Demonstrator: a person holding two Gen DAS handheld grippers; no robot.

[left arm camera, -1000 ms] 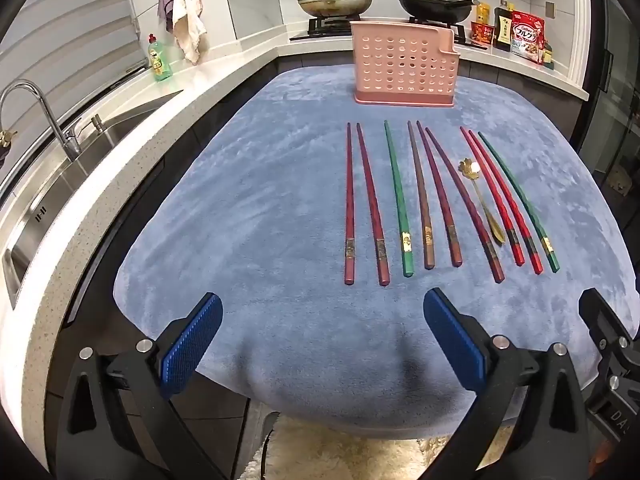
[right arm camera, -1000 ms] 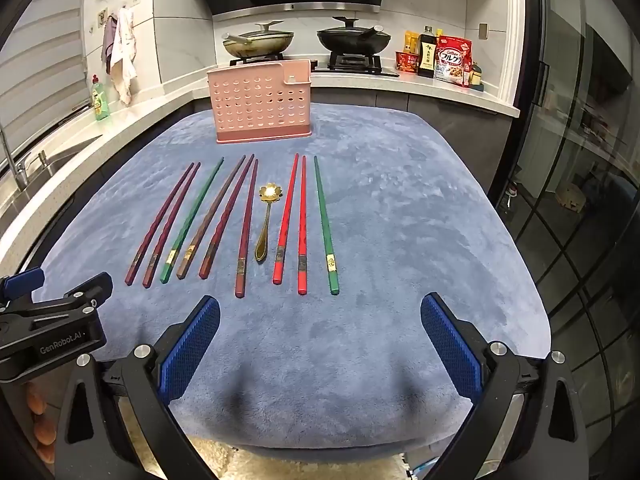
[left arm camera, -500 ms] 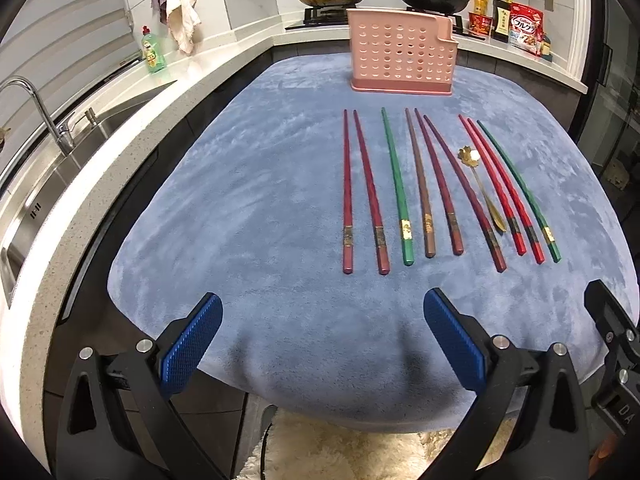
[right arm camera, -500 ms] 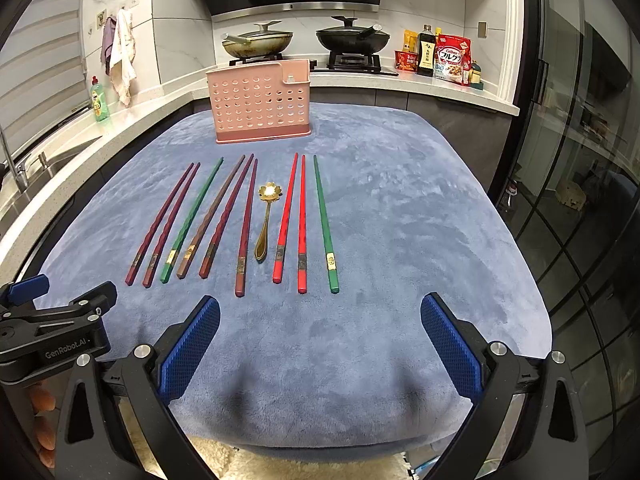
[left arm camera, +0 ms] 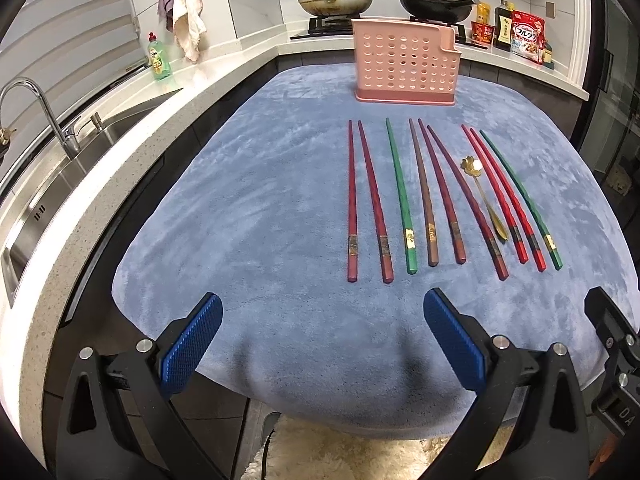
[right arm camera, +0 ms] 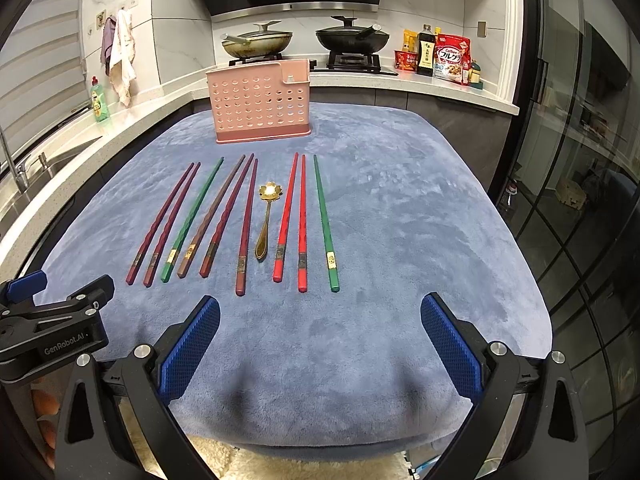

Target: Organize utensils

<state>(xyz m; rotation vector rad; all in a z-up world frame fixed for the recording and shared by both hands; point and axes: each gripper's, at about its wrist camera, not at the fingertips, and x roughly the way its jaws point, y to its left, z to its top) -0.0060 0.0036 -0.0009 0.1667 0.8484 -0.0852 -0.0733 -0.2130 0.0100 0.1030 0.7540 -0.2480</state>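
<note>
Nine chopsticks (right arm camera: 248, 224) + 1 gold spoon (right arm camera: 266, 220) laid out; pink holder (right arm camera: 260, 104) unfilled. Left gripper (left arm camera: 320, 344), right gripper (right arm camera: 320, 344) released, nothing grasped. Step: pre-pick; approach req'd.

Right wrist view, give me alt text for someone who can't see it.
Nine red, maroon, brown and green chopsticks and a gold flower-bowled spoon lie in a row on a blue plush cloth, before an upright pink perforated plastic holder. The open right hand-held gripper hovers nearer, empty.

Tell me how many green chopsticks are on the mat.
2. One green chopstick lies third from the left in the row; the other lies at the far right end, past the two red ones. None look hidden.
</note>
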